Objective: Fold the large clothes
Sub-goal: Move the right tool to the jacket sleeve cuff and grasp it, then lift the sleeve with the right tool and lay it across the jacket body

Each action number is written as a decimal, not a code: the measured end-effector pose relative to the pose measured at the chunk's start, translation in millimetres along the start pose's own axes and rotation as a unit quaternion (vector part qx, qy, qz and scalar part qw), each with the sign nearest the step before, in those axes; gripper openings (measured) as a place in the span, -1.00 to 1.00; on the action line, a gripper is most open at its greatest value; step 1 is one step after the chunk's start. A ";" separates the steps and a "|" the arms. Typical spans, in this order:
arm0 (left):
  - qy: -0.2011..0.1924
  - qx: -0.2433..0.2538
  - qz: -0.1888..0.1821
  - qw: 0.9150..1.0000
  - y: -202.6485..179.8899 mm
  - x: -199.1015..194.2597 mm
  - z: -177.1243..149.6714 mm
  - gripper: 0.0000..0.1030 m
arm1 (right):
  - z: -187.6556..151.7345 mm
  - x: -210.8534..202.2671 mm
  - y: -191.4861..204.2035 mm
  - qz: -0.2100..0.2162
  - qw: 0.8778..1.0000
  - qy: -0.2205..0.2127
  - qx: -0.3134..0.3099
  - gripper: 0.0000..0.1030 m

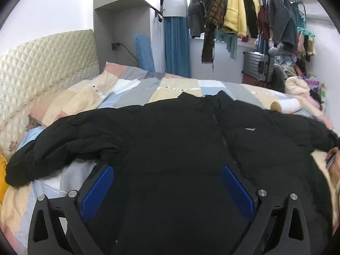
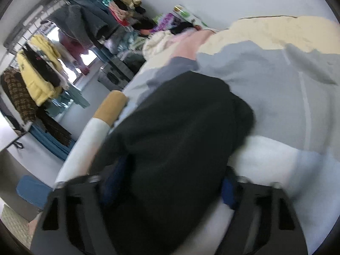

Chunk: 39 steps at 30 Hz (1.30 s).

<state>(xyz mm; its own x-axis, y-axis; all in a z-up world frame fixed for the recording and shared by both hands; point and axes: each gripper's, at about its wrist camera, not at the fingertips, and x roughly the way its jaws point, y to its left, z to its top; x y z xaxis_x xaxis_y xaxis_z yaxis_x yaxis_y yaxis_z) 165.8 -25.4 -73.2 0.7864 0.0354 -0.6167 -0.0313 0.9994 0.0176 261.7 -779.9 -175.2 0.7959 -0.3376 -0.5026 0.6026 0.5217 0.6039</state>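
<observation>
A large black zip-up jacket (image 1: 170, 131) lies spread front-up on the patchwork bed quilt (image 1: 127, 89), with its left sleeve (image 1: 53, 155) stretched out to the side. My left gripper (image 1: 166, 170) hovers open over the jacket's lower edge, blue pads (image 1: 97, 191) wide apart, with only flat fabric beneath. In the blurred right wrist view the jacket's other sleeve (image 2: 180, 127) runs between the fingers of my right gripper (image 2: 170, 182). It fills the gap from pad to pad, and its cuff end rests on the quilt (image 2: 276, 85).
A cream and white bolster roll (image 1: 285, 105) lies beside the jacket's right shoulder, and it shows again as the roll (image 2: 99, 123). A quilted headboard (image 1: 42, 63) stands on the left. A full clothes rail (image 1: 244, 10) and a grey suitcase (image 1: 257, 65) stand beyond the bed. A person's hand (image 1: 333, 161) shows at the right edge.
</observation>
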 end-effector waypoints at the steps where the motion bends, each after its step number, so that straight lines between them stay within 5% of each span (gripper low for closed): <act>1: 0.007 -0.005 0.001 1.000 3.0 5.2 -1.0 0.99 | -0.2 0.5 4.0 0.005 1.000 -0.001 -0.004 -0.02; 6: 0.030 -0.027 0.012 0.999 23.2 18.1 -9.3 0.99 | 6.4 -4.5 21.8 -0.005 0.999 -0.014 -0.033 -0.66; 9: 0.031 -0.038 0.012 0.999 34.9 14.7 -10.8 0.99 | 17.9 -14.8 30.8 -0.015 0.998 -0.023 -0.048 -0.81; 19: 0.015 -0.047 -0.014 0.999 51.3 -22.3 -12.0 0.99 | 68.0 -100.8 92.9 -0.008 0.993 -0.071 -0.088 -0.86; 26: 0.001 -0.030 -0.021 0.999 52.0 -42.0 -16.7 0.99 | 80.3 -171.1 200.6 0.014 0.982 -0.105 -0.157 -0.86; 34: -0.015 0.008 -0.016 1.000 65.5 -58.2 -9.3 0.99 | 57.7 -250.7 339.1 0.093 0.958 -0.114 -0.245 -0.87; 39: -0.033 -0.013 -0.023 0.999 91.5 -68.5 -3.5 0.99 | 11.8 -295.1 417.5 0.142 0.932 -0.110 -0.314 -0.87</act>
<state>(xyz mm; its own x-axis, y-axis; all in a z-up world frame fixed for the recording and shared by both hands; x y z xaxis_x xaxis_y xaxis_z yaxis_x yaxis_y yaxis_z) 106.9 63.6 -32.1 0.8263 -0.0092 -0.5632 -0.0093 0.9995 -0.0300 279.0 -471.7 232.5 0.9526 -0.2318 -0.1971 0.2671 0.9473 0.1767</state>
